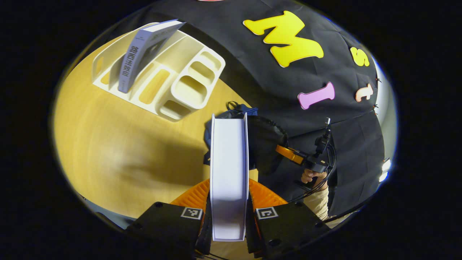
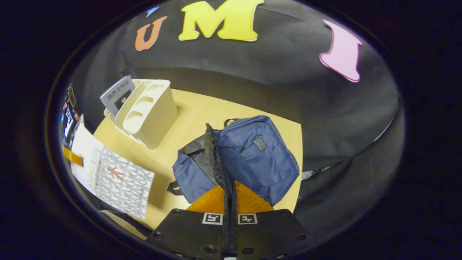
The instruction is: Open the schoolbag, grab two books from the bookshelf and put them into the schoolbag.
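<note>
White page edges of a book [image 1: 229,173] are seen clamped between the fingers of the left gripper [image 1: 229,202], which press on its two covers; the book runs straight ahead of the fingers, end-on. Beyond its far end lies the dark mouth of the schoolbag [image 1: 265,142], just ahead of the fingertips. The right gripper [image 2: 229,195] is closed tight on the black edge of the opening, a thin strip of fabric pinched between its fingers, so the bag is held open.

For the step in hand, putting this book in, the book should be kept level with the slot of the mouth and led in far end first, while the pinched edge is held up and away so the opening does not sag shut. Release is best left until most of the book is judged to be inside.

On the wooden table [image 1: 108,144], ahead and to the left of the left fingers, the cream bookshelf [image 1: 173,79] is seen with a second book [image 1: 139,57] leaning in it, a slot's detail given by the left gripper view. The blue outer shell of the bag, well ahead of the right fingers, and the patterned cover of the carried book, far left, are given by the right gripper view.
</note>
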Available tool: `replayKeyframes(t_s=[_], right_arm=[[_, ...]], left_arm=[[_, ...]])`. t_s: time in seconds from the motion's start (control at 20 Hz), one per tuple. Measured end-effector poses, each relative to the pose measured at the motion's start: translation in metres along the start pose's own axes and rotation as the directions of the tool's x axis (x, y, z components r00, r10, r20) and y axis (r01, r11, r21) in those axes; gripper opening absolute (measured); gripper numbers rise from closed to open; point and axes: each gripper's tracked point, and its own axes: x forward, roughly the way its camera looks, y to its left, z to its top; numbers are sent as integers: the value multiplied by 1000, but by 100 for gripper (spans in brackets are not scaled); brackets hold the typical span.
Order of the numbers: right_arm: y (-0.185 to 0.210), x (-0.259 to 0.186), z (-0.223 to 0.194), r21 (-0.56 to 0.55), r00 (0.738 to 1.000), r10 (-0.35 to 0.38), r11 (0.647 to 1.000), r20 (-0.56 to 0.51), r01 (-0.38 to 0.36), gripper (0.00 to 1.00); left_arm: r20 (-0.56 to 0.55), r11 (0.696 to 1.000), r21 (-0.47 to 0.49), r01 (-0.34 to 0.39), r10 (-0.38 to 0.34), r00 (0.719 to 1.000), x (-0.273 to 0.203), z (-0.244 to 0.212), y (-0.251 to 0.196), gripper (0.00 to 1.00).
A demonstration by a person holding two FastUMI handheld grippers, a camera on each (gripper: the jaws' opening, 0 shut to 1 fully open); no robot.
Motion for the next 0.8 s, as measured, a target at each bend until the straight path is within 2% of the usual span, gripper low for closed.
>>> replayKeyframes(t_s=[0.15, 0.35, 0.7, 0.8], right_arm=[[-8, -8, 7, 3, 1000, -14, 1000, 1, 14, 0], [-10, -12, 15, -37, 999, -43, 998, 0, 43, 1], [-14, -20, 40, -131, 997, -70, 989, 27, 73, 0], [-14, -22, 49, -165, 996, -73, 983, 49, 80, 0]], left_arm=[[14, 994, -49, 101, -100, 995, 44, -7, -17, 40], [42, 992, -75, 100, -97, 994, 100, -9, -5, 40], [126, 966, -181, 183, -162, 979, 183, -26, 8, 40], [167, 959, -207, 194, -161, 973, 200, -28, 16, 40]])
